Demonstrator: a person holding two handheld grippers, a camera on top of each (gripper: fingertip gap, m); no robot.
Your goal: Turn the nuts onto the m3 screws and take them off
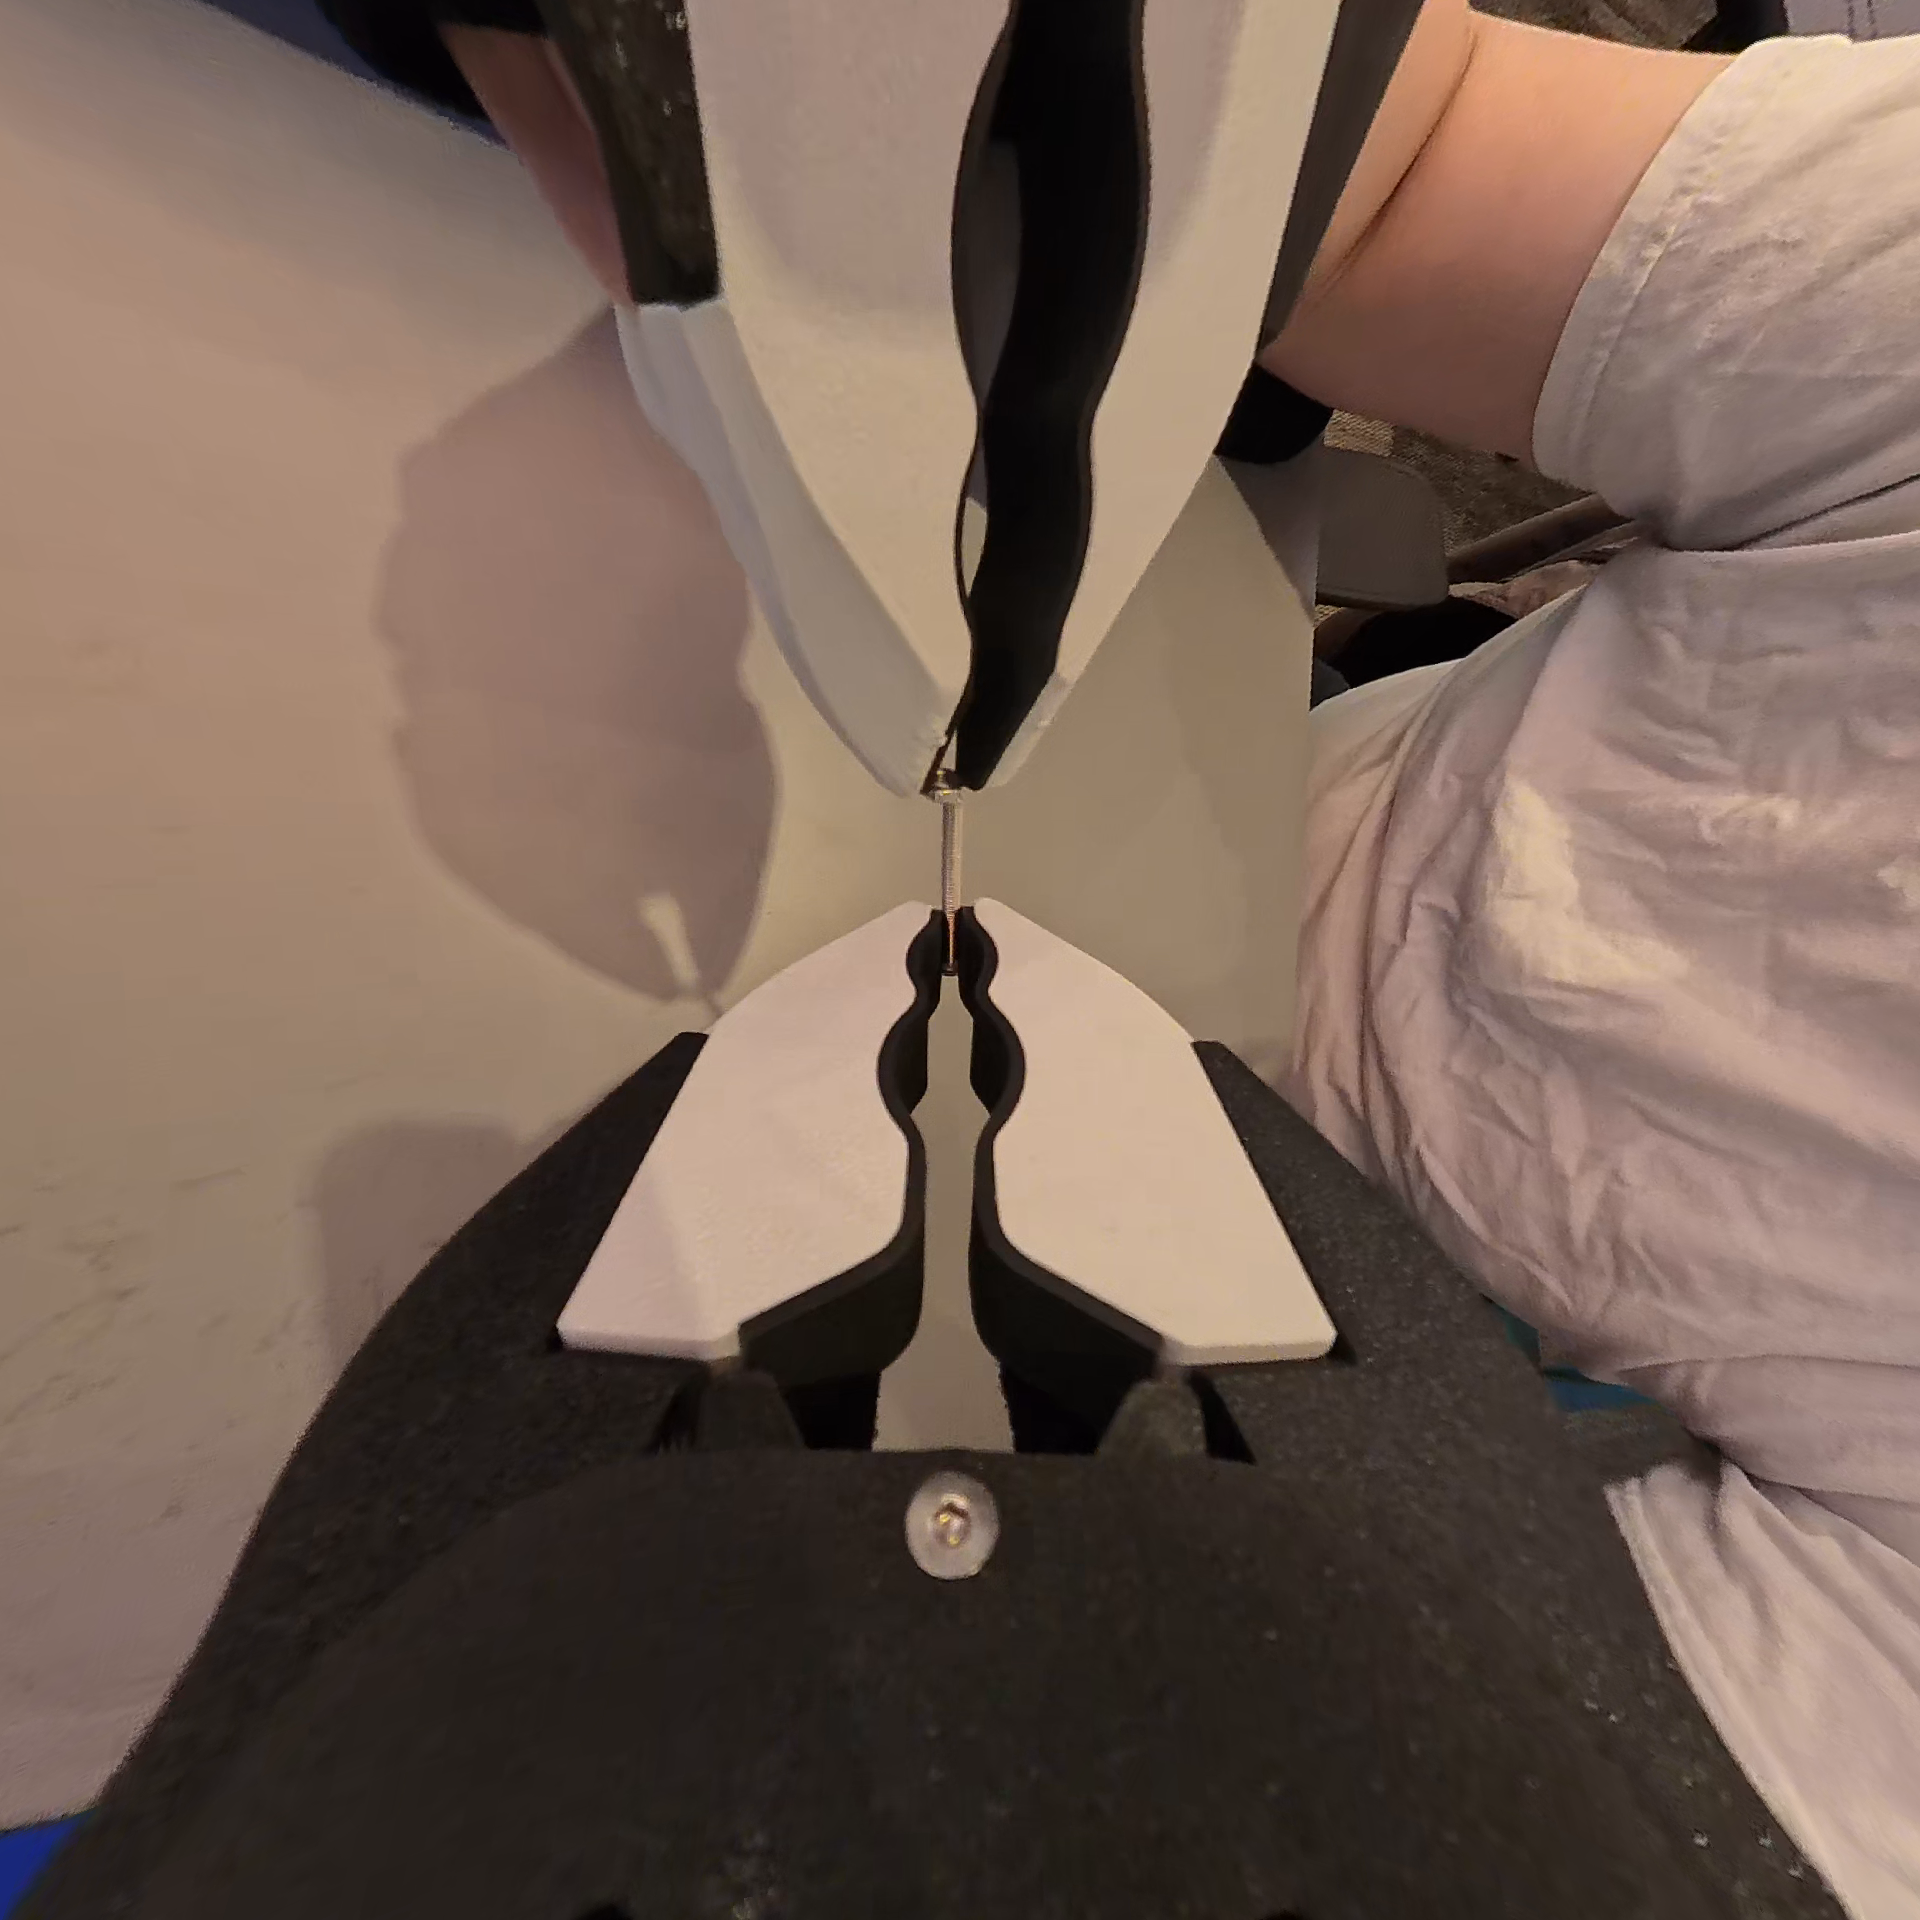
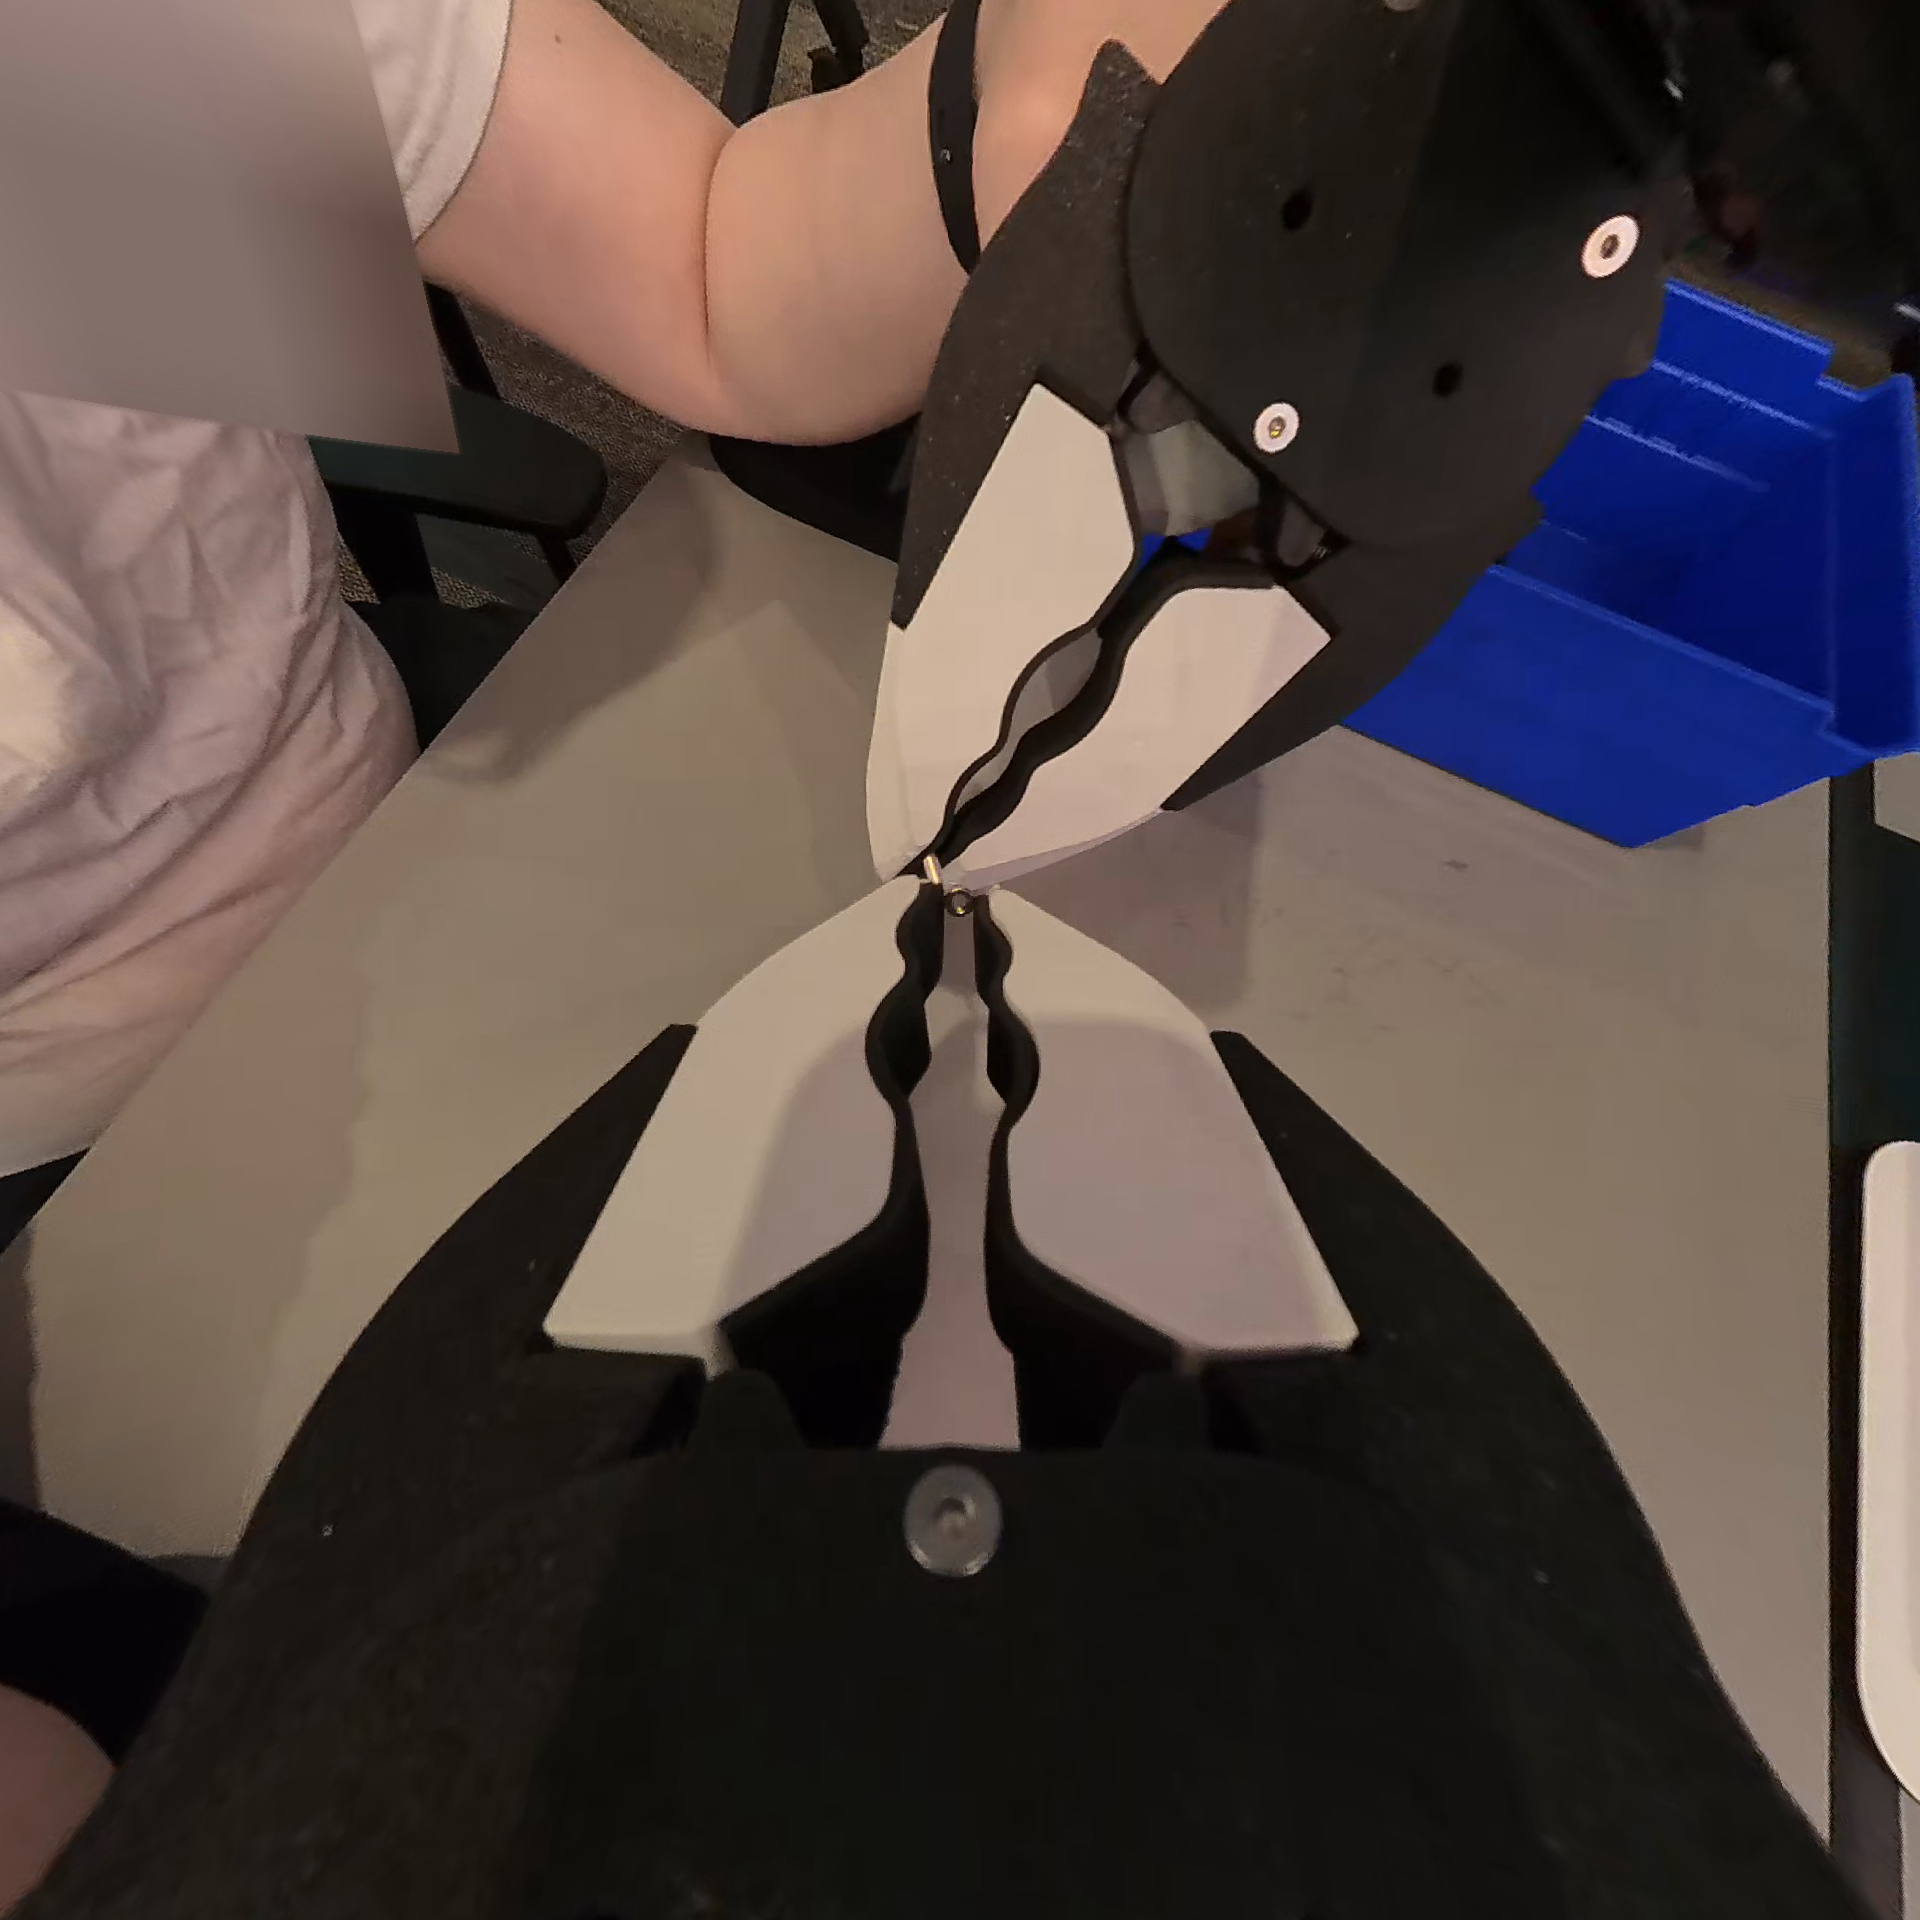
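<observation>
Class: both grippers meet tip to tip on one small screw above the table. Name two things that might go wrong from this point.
1. The left gripper pinches only the very end of the screw, so it might twist or slip free.
2. The right gripper holds the nut at its extreme tips; if the two are misaligned, the nut may cross-thread or drop onto the table.
</observation>
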